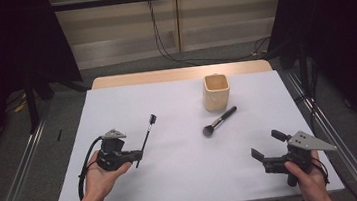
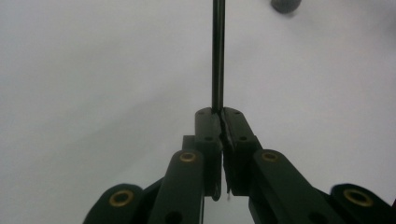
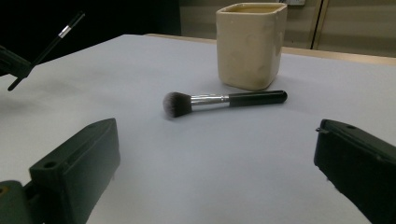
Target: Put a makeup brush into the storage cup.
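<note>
Left gripper (image 1: 134,157) is clenched on the thin brush (image 1: 147,135) near its end, so it could pivot loose; right gripper (image 1: 265,145) hangs wide open near the powder brush (image 1: 219,121).

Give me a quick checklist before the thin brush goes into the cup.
1. Left gripper shut on the thin brush: ok, jaws closed on its stem.
2. Thin brush clear of the table: ok, the right gripper view shows it raised, tilted.
3. Beige cup upright, mouth open: ok.
4. Cup's inside free: cannot tell, not visible.
5. Path to the cup: ok, though the powder brush lies in front of the cup, apart from it.
6. Right gripper out of the way: ok, open, near the table's front right.
</note>
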The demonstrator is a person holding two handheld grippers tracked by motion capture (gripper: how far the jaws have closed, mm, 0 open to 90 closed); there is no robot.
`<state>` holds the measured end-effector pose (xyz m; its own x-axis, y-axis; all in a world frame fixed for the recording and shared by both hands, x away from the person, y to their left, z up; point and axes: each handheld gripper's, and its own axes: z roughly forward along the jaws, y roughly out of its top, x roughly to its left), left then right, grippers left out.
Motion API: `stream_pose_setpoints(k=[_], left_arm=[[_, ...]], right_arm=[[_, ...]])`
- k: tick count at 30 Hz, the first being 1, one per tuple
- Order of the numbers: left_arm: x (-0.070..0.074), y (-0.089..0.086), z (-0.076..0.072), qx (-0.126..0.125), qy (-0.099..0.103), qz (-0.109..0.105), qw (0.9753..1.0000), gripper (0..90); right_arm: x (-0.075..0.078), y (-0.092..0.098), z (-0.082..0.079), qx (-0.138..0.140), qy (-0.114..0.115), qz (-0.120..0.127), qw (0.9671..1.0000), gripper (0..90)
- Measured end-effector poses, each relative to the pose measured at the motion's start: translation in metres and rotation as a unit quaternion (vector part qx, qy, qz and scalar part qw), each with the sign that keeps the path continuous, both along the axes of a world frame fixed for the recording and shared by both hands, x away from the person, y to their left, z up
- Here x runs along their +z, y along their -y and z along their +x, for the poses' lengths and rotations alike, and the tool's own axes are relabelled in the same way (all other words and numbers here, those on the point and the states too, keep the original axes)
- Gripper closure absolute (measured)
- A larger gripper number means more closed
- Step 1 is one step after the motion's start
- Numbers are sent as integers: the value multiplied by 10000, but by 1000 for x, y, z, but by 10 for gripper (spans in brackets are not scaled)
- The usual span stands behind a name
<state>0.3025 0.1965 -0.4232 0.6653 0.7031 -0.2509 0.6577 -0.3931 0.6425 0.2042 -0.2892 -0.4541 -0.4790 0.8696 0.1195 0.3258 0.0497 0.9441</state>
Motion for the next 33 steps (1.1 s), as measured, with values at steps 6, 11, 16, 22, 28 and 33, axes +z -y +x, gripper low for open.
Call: stream_pose_setpoints(k=[6,11,16,22,28,33], left_arm=[[-1,-4,-6,66,234,-208,9995,859],[-2,-6,-9,136,420,-408,9982,858],[-1,-9,-11,151,632,-545,9964,859],[-1,-8,-13,157,878,-774,9930,858],[-1,-8,-17,129,1125,-952,9890,859],[-5,-7,-20,82,1327,-1178,9841,858]], right_arm=[[0,0,1,3,-7,11,10000,3],[-1,0,0,41,-4,-13,10000,3],[-1,-1,1,86,-17,39,10000,3],[-2,-1,3,149,-30,100,9998,3],[-1,-3,4,206,-26,121,9997,3],[-1,-6,6,266,-19,100,9996,2]])
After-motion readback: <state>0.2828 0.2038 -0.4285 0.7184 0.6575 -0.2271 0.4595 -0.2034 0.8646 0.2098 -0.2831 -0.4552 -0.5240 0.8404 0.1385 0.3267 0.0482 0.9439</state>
